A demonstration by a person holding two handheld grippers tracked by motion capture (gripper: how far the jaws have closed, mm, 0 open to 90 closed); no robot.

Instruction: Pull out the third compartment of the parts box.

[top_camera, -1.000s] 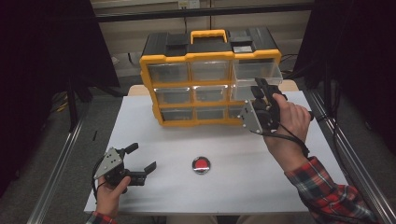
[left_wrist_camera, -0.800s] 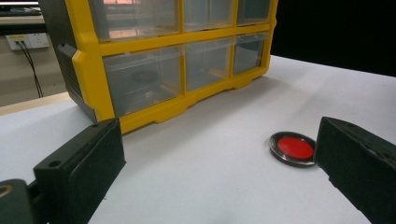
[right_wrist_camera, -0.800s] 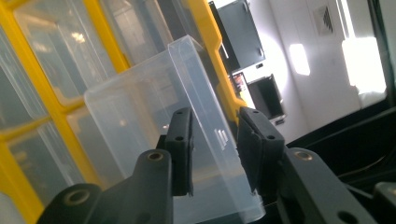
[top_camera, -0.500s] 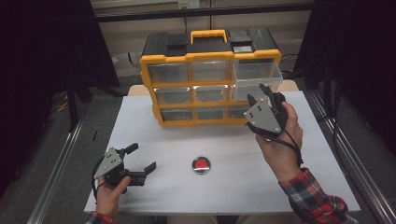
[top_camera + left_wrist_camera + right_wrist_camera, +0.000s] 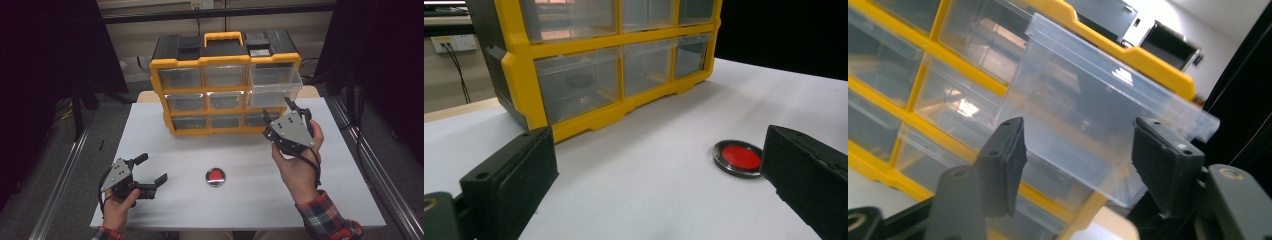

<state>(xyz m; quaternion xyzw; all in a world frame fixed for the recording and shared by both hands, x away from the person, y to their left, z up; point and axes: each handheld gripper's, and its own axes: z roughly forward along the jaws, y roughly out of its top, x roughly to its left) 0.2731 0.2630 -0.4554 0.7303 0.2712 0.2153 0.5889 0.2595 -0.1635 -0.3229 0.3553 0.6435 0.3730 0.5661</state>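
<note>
Top-right drawer (image 5: 276, 84) of the yellow organizer (image 5: 225, 90) is pulled out and sticks forward of the cabinet face. Every other drawer sits flush.

Right gripper (image 5: 285, 116) is just below and in front of that drawer, jaws pointing up toward it. They have just been opening. In the right gripper view the pads stand apart with the clear drawer front (image 5: 1098, 120) behind the gap; nothing is pinched between them. So it's a release, not a grip.

Left gripper (image 5: 150, 172) is parked at about 8 o'clock on the white table (image 5: 340, 165). Its jaws are spread wide and empty, and the hand is resting on the surface. In the left gripper view the red disc (image 5: 739, 157) lies just beside one pad, not touching as far as I can tell.

The disc (image 5: 215, 176) sits near table centre, at 6 o'clock from the organizer and well apart from it.

My read: the drawer-open step is done, and picking up the disc is next. The left gripper is nearest. The disc is flat and low, so the jaws need to come down over it nearly vertical and close on the rim. After that it has to go up to 1 o'clock and over the drawer's front wall before release. The right hand needs to clear out of that path first.
</note>
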